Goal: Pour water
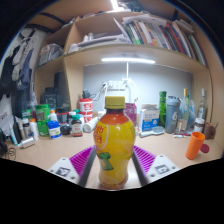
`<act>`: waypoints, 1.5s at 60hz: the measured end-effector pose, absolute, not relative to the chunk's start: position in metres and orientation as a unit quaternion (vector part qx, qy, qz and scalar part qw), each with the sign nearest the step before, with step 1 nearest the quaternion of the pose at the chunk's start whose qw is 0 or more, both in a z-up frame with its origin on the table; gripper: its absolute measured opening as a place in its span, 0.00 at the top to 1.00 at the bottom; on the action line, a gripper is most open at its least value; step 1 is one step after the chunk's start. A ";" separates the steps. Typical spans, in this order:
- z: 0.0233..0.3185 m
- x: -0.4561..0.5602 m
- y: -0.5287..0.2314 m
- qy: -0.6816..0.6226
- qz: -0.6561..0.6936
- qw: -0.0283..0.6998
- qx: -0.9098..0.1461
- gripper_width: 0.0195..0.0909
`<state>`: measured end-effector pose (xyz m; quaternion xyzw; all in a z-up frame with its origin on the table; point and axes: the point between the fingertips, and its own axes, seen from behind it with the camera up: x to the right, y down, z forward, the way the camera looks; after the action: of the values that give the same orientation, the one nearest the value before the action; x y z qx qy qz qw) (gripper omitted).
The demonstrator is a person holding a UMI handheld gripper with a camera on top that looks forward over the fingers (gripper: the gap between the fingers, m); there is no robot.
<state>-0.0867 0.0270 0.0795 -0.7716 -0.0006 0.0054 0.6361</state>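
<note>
- Gripper view: a bottle (114,140) of orange-yellow drink with a yellow cap is seen standing upright, its long axis vertical and the cap pointing up.
- A red and orange label is wrapped around the bottle's upper body; its writing is too small to be read.
- The bottle is placed on the wooden desk (40,152), between the two fingers of the gripper (113,163).
- The purple pads (82,158) are seen at either side of the bottle's lower half; whether both are pressed against it cannot be told.
- Beyond the bottle, a row of small jars and bottles (62,122) is lined up along the back of the desk, their labels unreadable.
- An orange cup (195,145) is set to the right, well apart from the bottle.
- Books (160,35) are stacked on a shelf above, and a strip light (128,60) is lit beneath it.
</note>
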 end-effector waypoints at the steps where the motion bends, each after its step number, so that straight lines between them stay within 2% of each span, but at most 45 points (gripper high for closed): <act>1: 0.079 -0.087 0.029 0.000 0.004 0.635 -0.773 0.39; 2: 0.077 -0.084 0.032 0.002 0.001 0.633 -0.774 0.52; 11: 0.076 -0.084 0.036 -0.004 -0.005 0.638 -0.770 0.69; 14: 0.075 -0.086 0.036 -0.002 0.008 0.638 -0.770 0.74; 16: 0.075 -0.086 0.036 -0.001 0.014 0.638 -0.770 0.73; 17: 0.075 -0.086 0.036 -0.002 0.016 0.638 -0.770 0.77; 23: 0.086 -0.084 0.038 -0.013 0.021 0.643 -0.765 0.77; 29: 0.131 -0.067 0.039 0.009 0.057 0.675 -0.736 0.77; 34: 0.180 -0.042 0.038 0.086 0.148 0.698 -0.696 0.77; 40: 0.203 0.003 0.029 0.216 0.315 0.665 -0.641 0.77; 51: 0.196 0.058 0.031 0.396 0.567 0.514 -0.508 0.77; 61: 0.188 0.082 0.036 0.450 0.639 0.435 -0.446 0.77; 68: 0.202 0.095 0.034 0.491 0.702 0.364 -0.365 0.77; 79: 0.201 0.110 0.033 0.533 0.729 0.304 -0.304 0.77; 90: 0.201 0.113 0.031 0.530 0.731 0.305 -0.304 0.77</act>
<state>0.1132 0.0310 0.2006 -0.3037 0.5303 0.7305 0.3049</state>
